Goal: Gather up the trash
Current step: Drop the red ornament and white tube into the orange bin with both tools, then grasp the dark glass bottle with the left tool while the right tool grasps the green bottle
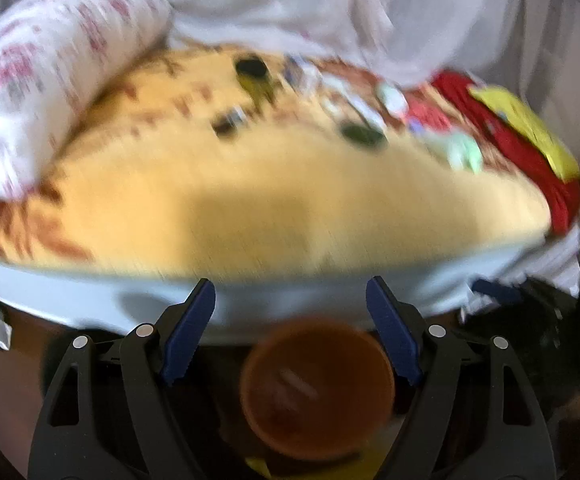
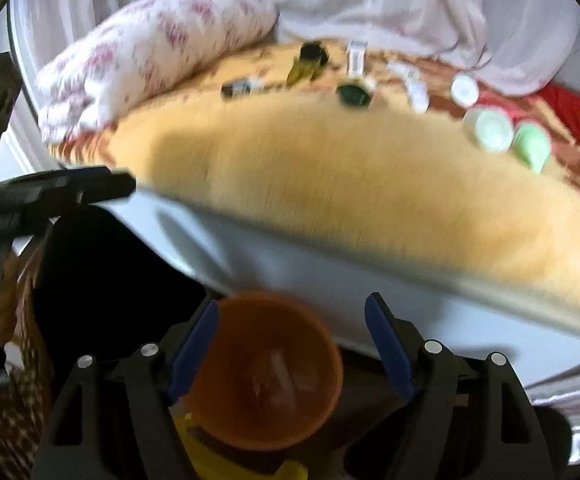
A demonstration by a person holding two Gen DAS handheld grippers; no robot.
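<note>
trash: small items lie scattered along the far side of a bed with a yellow fuzzy blanket point(image 2: 330, 184). we note a dark-capped yellowish bottle point(image 2: 308, 62), a dark green round lid point(image 2: 355, 95), a white round lid point(image 2: 465, 90) and two pale green round containers point(image 2: 488, 128), well apart from both grippers. both views are blurred. our left gripper point(image 1: 290, 332) stands with its blue-padded fingers spread, holding nothing. our right gripper point(image 2: 292, 342) is likewise spread and unloaded. a round orange plastic bin point(image 2: 266, 368) sits below the bed edge, under both grippers. a white pillow with red print point(image 2: 150, 52) lies at the blanket's far left.
</note>
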